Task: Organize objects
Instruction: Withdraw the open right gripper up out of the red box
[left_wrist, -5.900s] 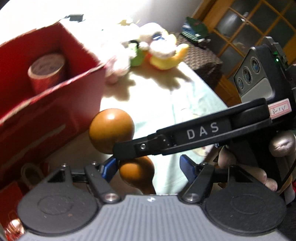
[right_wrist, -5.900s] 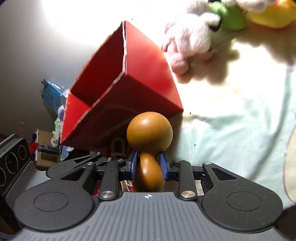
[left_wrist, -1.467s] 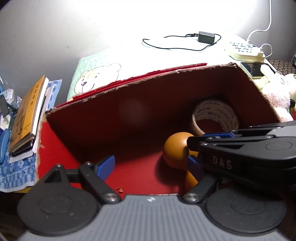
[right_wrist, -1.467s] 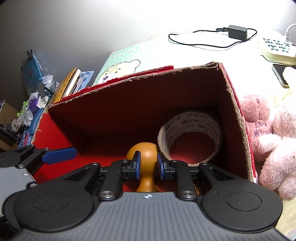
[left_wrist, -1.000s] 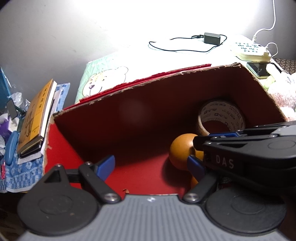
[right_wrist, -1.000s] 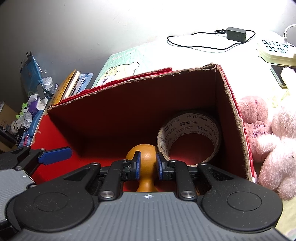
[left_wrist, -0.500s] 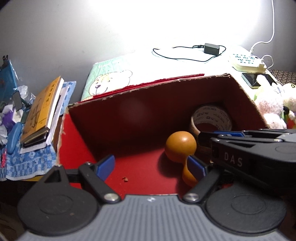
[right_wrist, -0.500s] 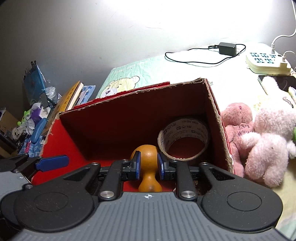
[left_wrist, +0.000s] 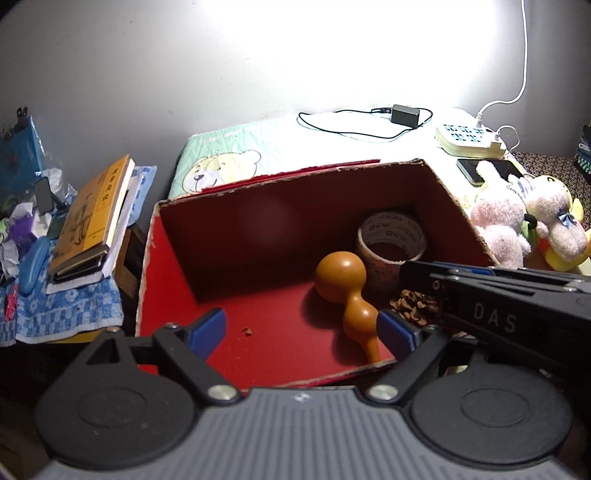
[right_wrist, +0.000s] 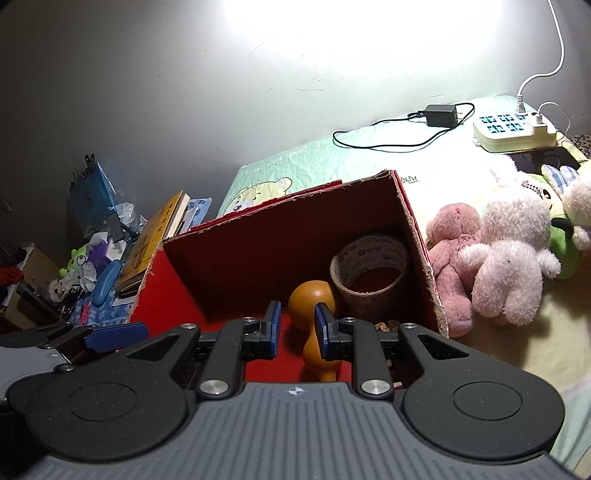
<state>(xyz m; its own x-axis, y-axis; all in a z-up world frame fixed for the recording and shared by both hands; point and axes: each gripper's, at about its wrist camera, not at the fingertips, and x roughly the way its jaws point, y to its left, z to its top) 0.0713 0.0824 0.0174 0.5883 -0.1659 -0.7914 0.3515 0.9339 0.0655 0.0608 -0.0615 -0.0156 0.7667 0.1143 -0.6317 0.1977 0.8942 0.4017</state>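
Orange-brown wooden gourd (left_wrist: 347, 291) lies on floor of open red cardboard box (left_wrist: 258, 221), just beside brown roll of packing tape (left_wrist: 391, 243) (pinecone bits near it). Right gripper (right_wrist: 297, 330) above gourd's neck, fingers parted w/ a gap, not pinching it. Left gripper (left_wrist: 301, 332) fingers spread wide, holding nothing. Pink plush toys (right_wrist: 491, 254) outside box.

Inside the red box (left_wrist: 177, 251) the left half of the floor lies bare and open from above, while the right half is crowded by the gourd (left_wrist: 347, 291), the tape roll (left_wrist: 391, 243) and a pine cone (left_wrist: 413, 306) against the right wall
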